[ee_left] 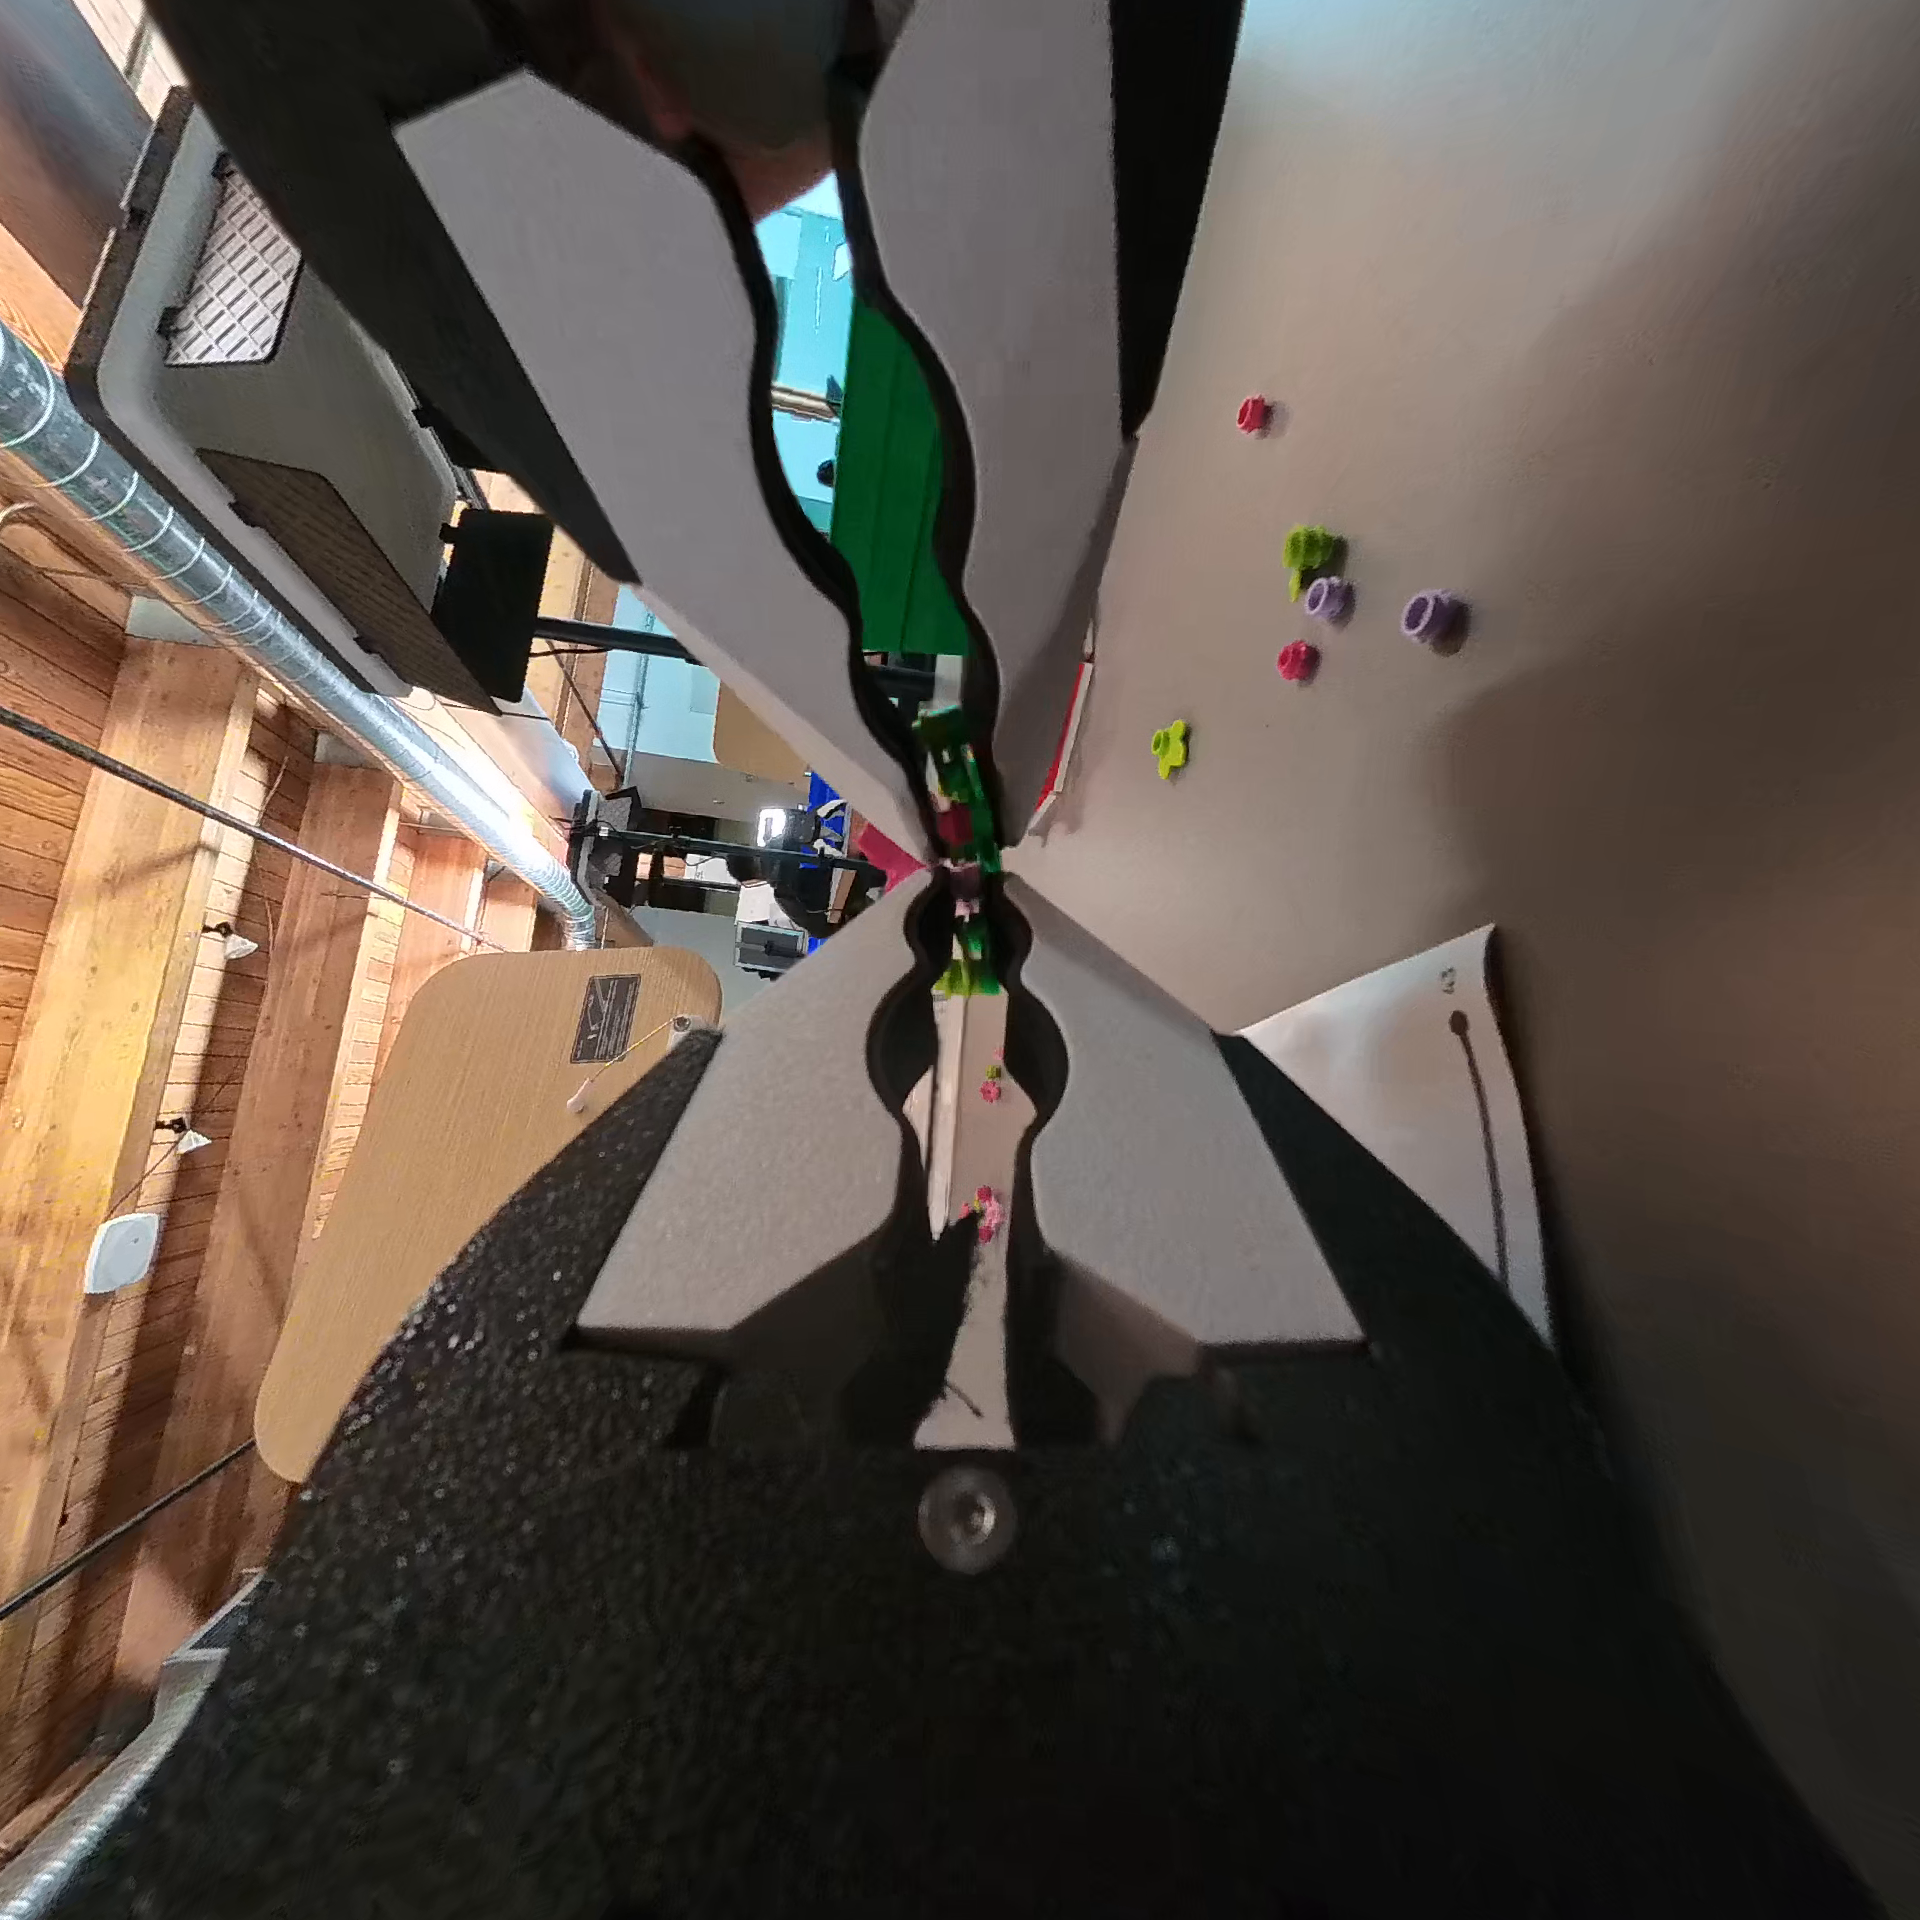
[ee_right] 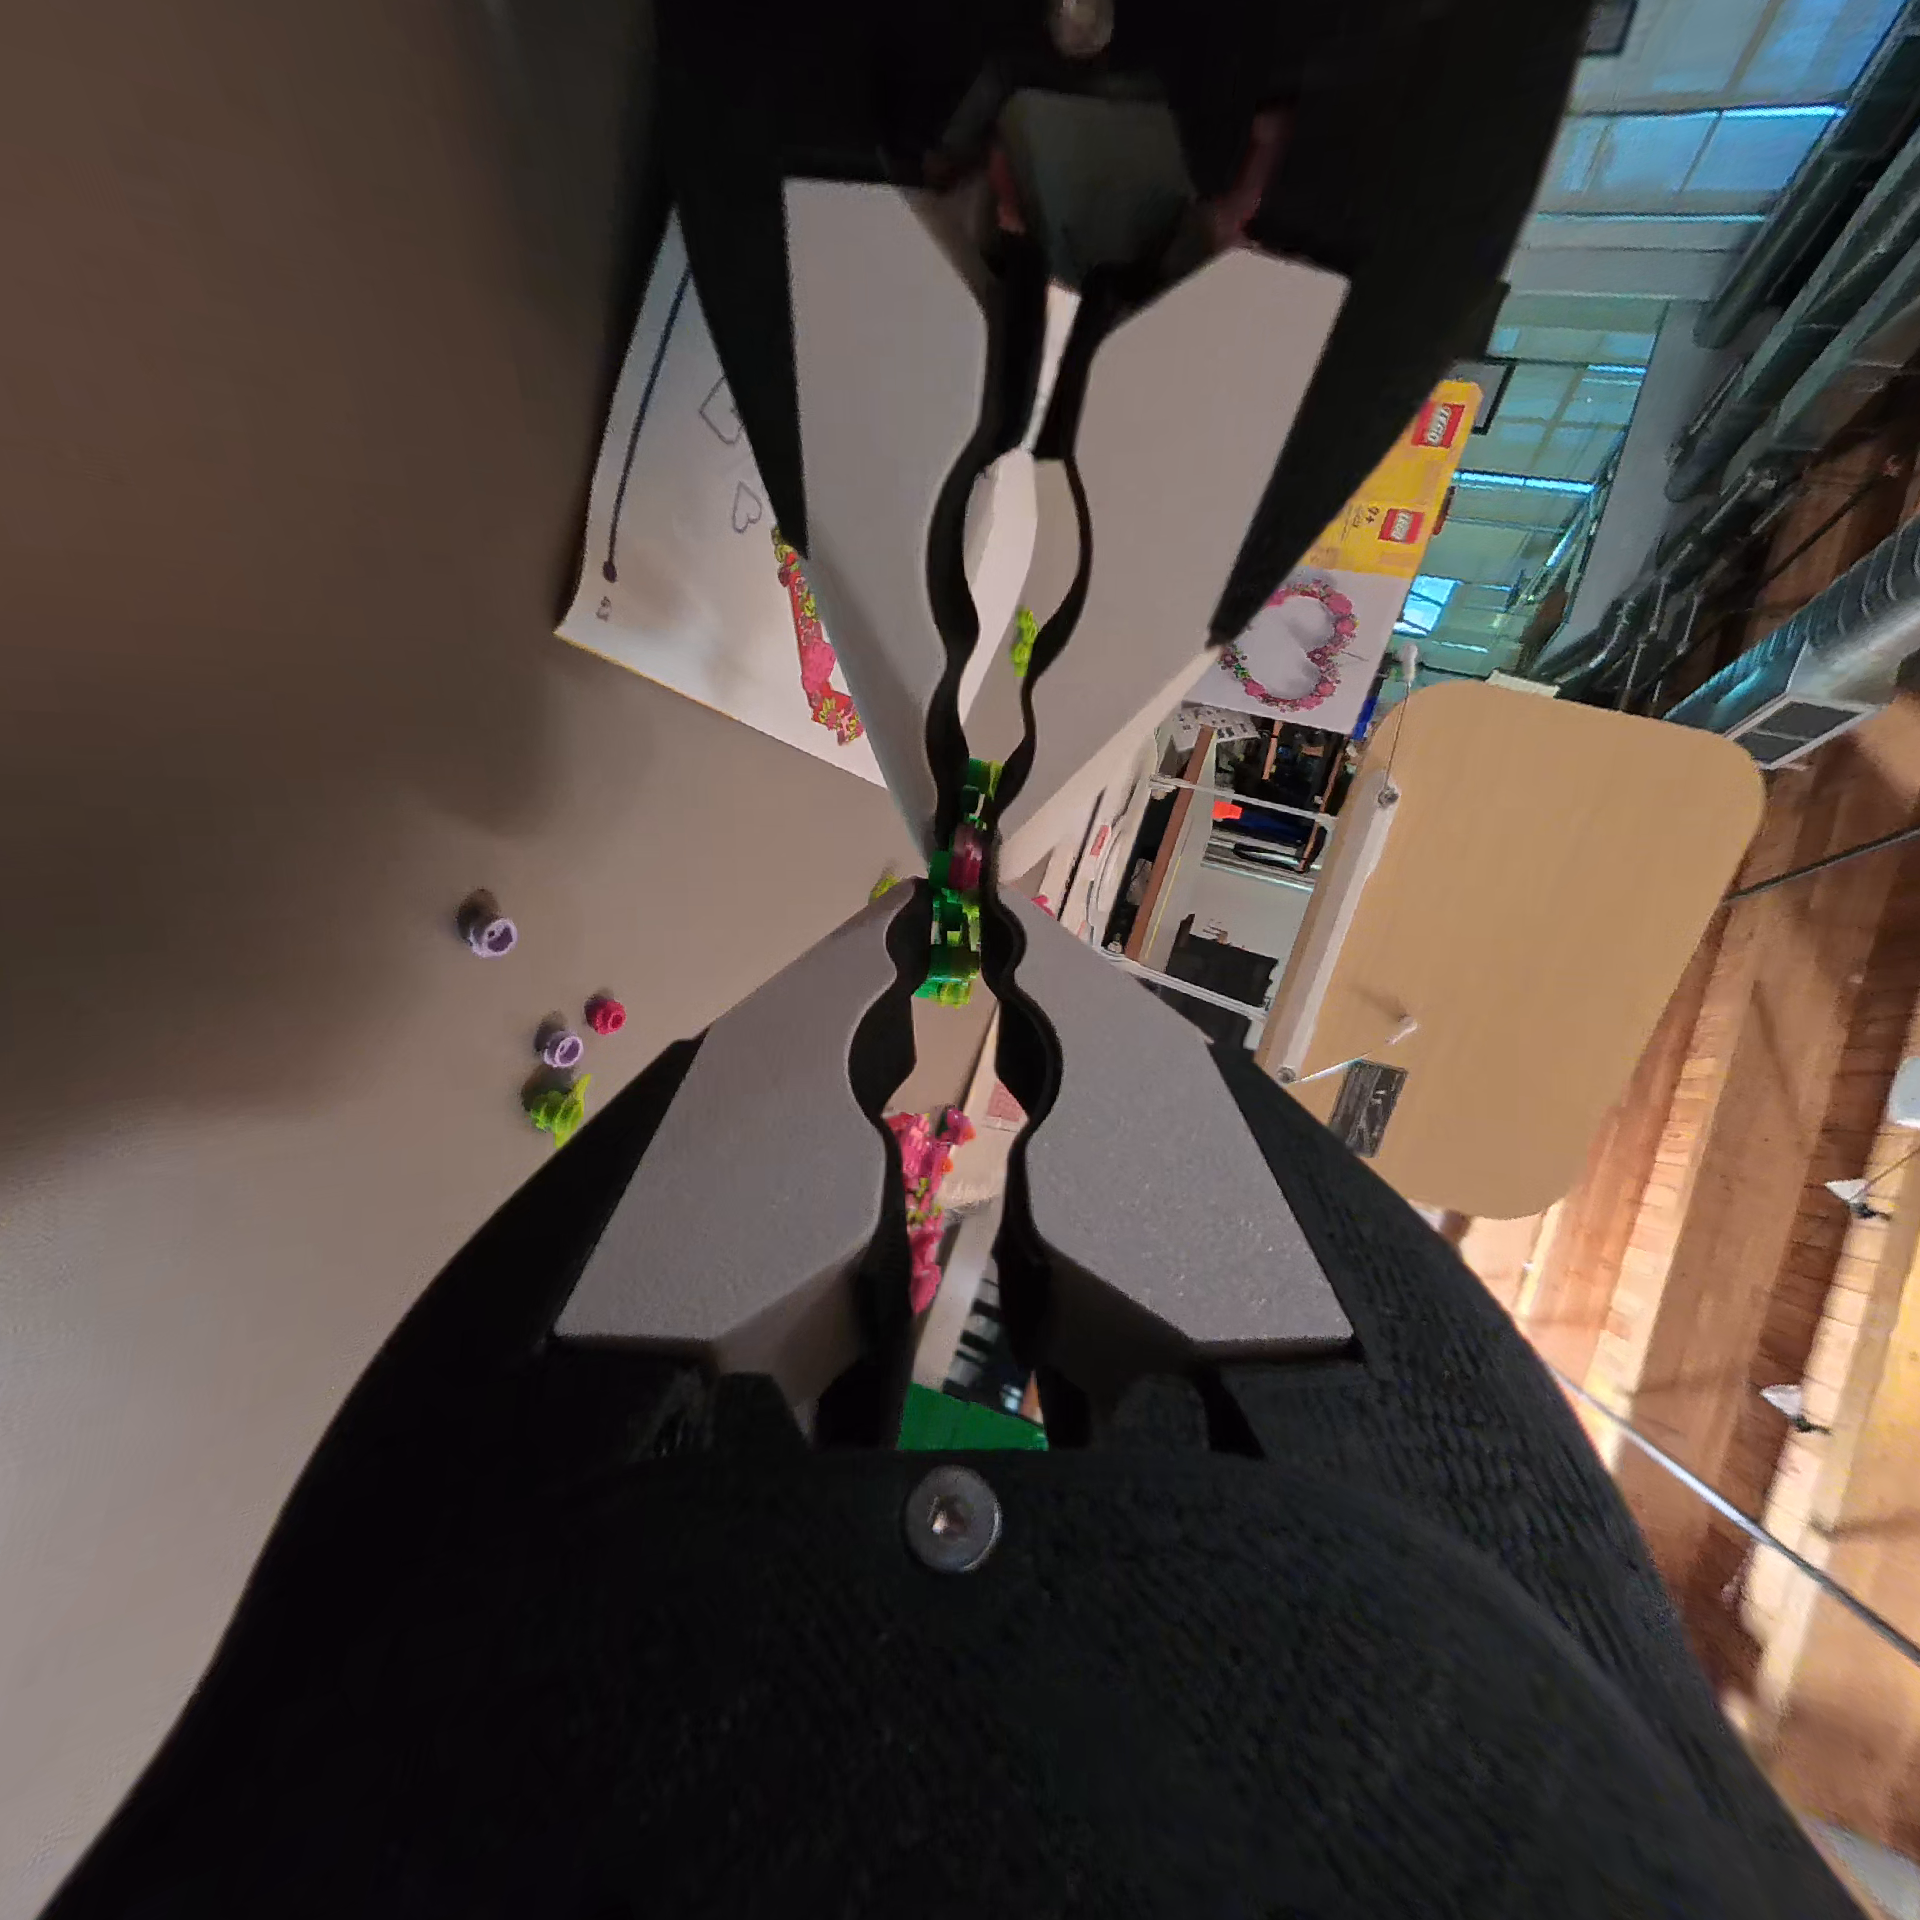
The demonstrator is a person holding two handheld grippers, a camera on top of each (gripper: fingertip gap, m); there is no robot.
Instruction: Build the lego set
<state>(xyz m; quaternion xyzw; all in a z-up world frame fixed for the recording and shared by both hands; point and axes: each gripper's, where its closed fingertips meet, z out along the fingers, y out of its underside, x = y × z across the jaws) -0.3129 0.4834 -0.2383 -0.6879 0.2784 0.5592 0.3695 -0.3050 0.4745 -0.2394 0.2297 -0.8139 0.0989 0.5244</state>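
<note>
Tip to tip at frame centre, the left claw [ee_left: 966, 935] and right claw [ee_right: 951, 935] both pinch one green-and-pink Lego assembly [ee_left: 961, 831] above the counter [ee_left: 1662, 935]; loose flower studs [ee_left: 1434, 615] lie at upper right.

Both grippers tip to tip, left gripper [ee_left: 966, 935] and right gripper [ee_right: 951, 935] clamped on same small green-and-pink lego assembly [ee_left: 961, 831]; no gap between tips for anything to pass. Table [ee_left: 1558, 312] surface beside them mostly bare. Obstacles: loose cluster of purple, magenta, lime flower pieces [ee_left: 1340, 597]; instruction booklet [ee_right: 707, 582] flat nearby; yellow lego box [ee_right: 1403, 488] farther off.
</note>
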